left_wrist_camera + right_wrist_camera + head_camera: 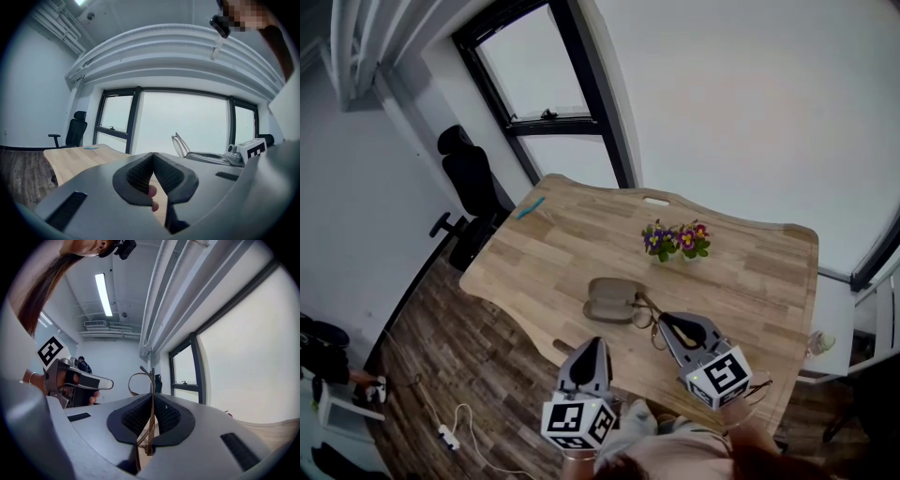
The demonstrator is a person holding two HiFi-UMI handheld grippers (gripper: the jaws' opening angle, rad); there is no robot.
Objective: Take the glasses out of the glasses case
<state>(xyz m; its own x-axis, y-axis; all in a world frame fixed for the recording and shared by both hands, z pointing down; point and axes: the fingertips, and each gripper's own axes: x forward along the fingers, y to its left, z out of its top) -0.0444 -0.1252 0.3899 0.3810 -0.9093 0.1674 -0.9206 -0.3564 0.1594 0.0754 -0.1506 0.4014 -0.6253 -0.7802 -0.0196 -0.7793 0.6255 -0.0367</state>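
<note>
White walls, a tall window (553,89) and a plank floor (422,366) surround a wooden tabletop (581,244). Case (613,300) lies open near the tabletop's middle, somewhat toward the near edge. Glasses (645,312) are outside the case, just beside its right end; whether they touch it cannot be judged. Right gripper (668,323) reaches in from the near right, its tips at the glasses. In the right gripper view the right gripper (151,399) has its jaws pressed together on a thin temple arm of the glasses (150,380), which runs up between the pads with a lens rim curving off to the left. Left gripper (596,347) sits at the near edge, apart from the case. In the left gripper view the left gripper (153,157) has its jaws drawn together at the tips with nothing gripped; only a fingertip shows behind the gap. That view also shows the glasses (180,145) raised above the tabletop. Flowers (677,239) stand toward the far edge, beyond the case. Black chair (471,192) stands off the far left corner.
</note>
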